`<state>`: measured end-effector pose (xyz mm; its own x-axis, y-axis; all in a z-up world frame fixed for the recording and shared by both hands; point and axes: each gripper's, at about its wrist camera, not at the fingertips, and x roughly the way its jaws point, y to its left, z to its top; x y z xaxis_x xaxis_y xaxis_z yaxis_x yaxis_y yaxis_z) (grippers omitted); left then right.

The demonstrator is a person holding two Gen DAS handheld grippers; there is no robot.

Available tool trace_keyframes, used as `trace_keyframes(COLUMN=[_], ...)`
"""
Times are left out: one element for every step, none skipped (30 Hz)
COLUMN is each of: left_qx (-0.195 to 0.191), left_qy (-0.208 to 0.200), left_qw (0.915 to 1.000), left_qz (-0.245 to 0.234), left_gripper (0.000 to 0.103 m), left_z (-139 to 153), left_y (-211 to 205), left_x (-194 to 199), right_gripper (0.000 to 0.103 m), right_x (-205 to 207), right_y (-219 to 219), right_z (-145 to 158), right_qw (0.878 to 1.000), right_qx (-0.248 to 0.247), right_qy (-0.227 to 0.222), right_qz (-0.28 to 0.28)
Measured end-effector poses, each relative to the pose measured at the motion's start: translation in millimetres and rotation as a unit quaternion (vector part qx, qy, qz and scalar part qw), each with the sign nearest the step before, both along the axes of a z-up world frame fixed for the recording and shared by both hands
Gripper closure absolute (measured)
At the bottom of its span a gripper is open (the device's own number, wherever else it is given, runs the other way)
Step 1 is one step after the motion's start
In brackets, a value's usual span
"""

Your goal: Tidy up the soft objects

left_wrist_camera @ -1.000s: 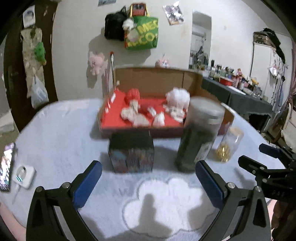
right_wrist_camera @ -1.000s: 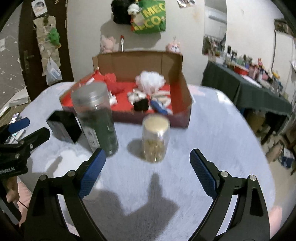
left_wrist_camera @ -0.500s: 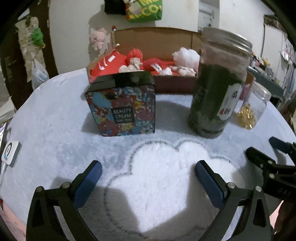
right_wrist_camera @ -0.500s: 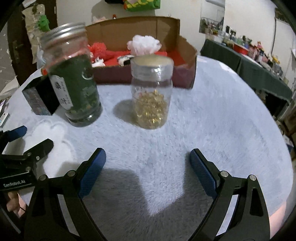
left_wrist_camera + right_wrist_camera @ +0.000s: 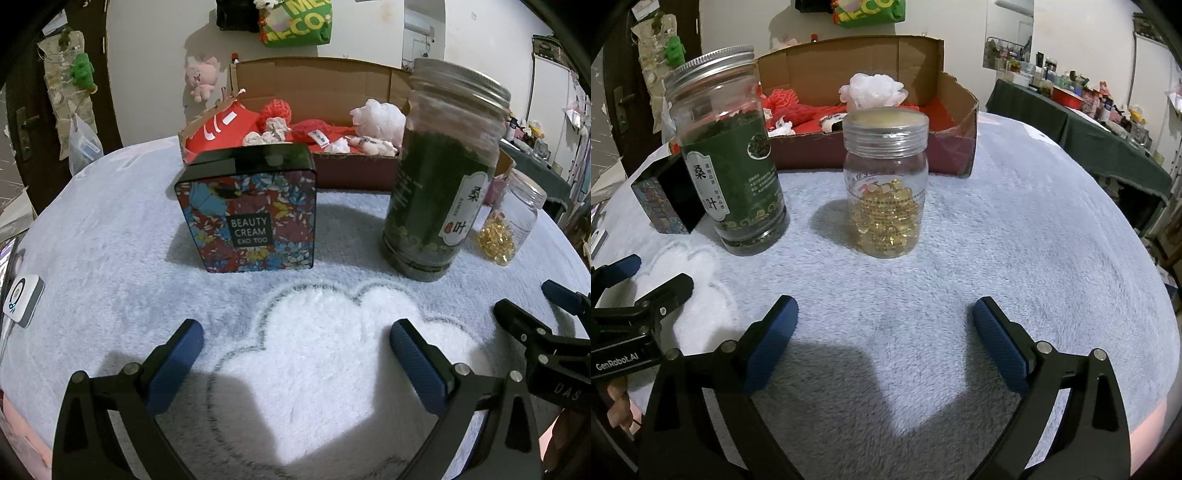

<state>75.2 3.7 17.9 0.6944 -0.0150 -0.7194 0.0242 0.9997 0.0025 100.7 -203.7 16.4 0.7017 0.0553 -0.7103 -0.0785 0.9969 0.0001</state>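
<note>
A cardboard box (image 5: 354,173) with a red lining stands at the back of the table and holds soft things: a white pom-pom (image 5: 378,118), red knitted pieces (image 5: 277,109) and small white bits. The box also shows in the right wrist view (image 5: 871,155), with the pom-pom (image 5: 873,90). My left gripper (image 5: 295,347) is open and empty, low over the white cloud patch (image 5: 332,350) of the fluffy blue cover. My right gripper (image 5: 884,325) is open and empty, just in front of the capsule jar (image 5: 886,184). Each gripper shows at the edge of the other's view.
A flowered "Beauty Cream" tin (image 5: 247,210) and a tall green tea jar (image 5: 439,177) stand between me and the box. The tea jar (image 5: 731,158) is left of the capsule jar. A small white device (image 5: 20,301) lies at the left table edge.
Both grippers have come down and closer to the table, so the tin and jars loom larger. Both stay open and empty.
</note>
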Motion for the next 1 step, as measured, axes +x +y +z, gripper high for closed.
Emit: trace_keyframes(left_qx=[0.000], left_qy=[0.000], left_qw=[1.0000], left_qz=[0.000], left_gripper=[0.000], left_z=[0.0], left_y=[-0.9], left_x=[-0.6], right_gripper=[0.006], right_x=[0.2], right_y=[0.0], right_z=[0.0], right_qw=[1.000], right_qx=[0.000], right_qy=[0.000], right_qz=[0.000])
